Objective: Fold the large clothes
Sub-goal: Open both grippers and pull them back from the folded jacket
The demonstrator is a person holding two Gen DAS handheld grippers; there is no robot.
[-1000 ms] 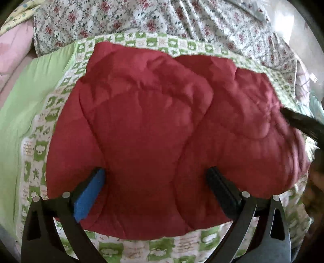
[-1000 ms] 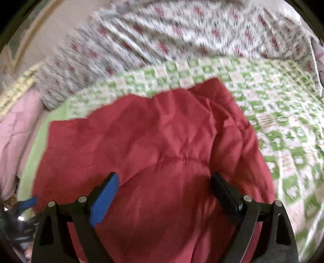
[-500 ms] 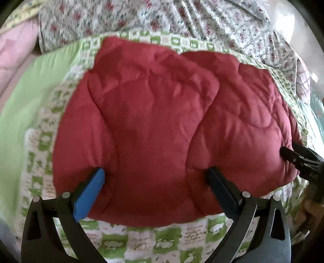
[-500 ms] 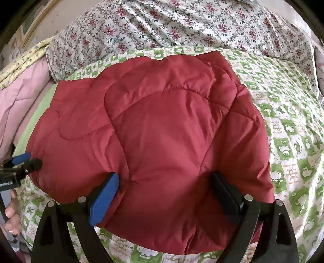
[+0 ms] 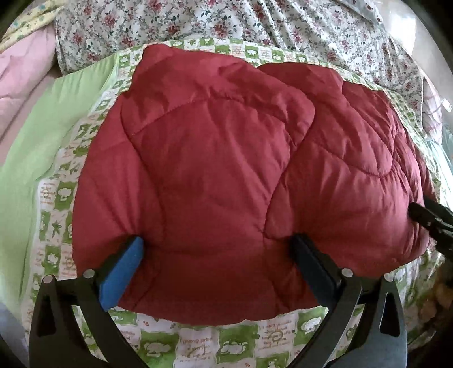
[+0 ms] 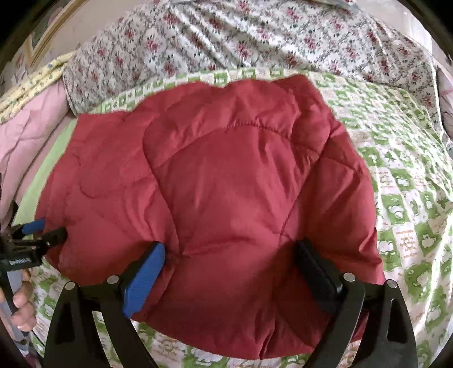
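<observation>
A red quilted padded jacket [image 5: 220, 181] lies folded in a thick bundle on the green-and-white patterned bedspread [image 5: 232, 345]. It also fills the right wrist view [image 6: 226, 198]. My left gripper [image 5: 216, 252] is open, its jaws wide apart and pressed into the bundle's near-left edge. My right gripper [image 6: 229, 260] is open too, its jaws straddling the bundle's near-right part. The right gripper's tip shows at the right edge of the left wrist view [image 5: 424, 215]. The left gripper shows at the left edge of the right wrist view [image 6: 36, 235].
A floral quilt [image 5: 254, 25] is bunched along the far side of the bed. A pink blanket [image 6: 25, 136] lies at the far left, with a plain green sheet strip [image 5: 42, 136] beside it. The bedspread extends to the right [image 6: 410, 175].
The jacket has come down flat from a lifted, blurred state and now rests folded. Both grippers have settled lower against its near edge, still wide apart.
</observation>
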